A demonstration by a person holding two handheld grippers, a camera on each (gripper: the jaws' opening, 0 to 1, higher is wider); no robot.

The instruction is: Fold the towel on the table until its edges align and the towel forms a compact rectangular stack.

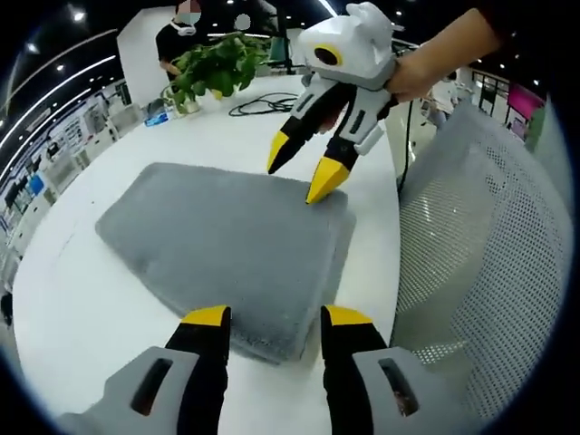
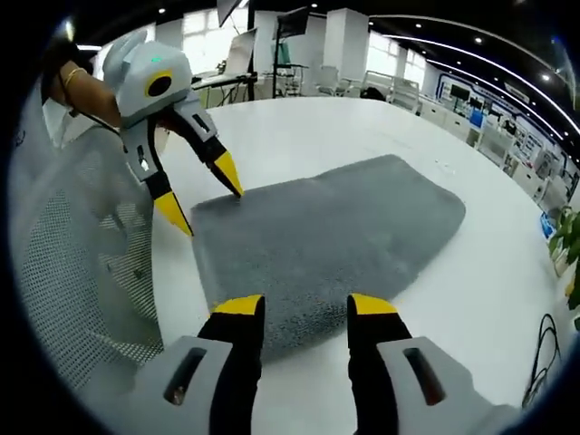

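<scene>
grey towel [image 1: 227,245] flat on desk [image 1: 82,308], near edge just ahead of left gripper [image 1: 276,317], right gripper [image 2: 294,308]; both jaws spread, nothing held

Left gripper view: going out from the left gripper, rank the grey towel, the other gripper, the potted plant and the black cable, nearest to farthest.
From the left gripper:
1. Grey towel, its near edge right at the fingertips.
2. Right gripper, tips at the towel's far corner.
3 and 4. Potted plant, far left, and black cable, far centre: both beyond the towel, too close to call.
</scene>
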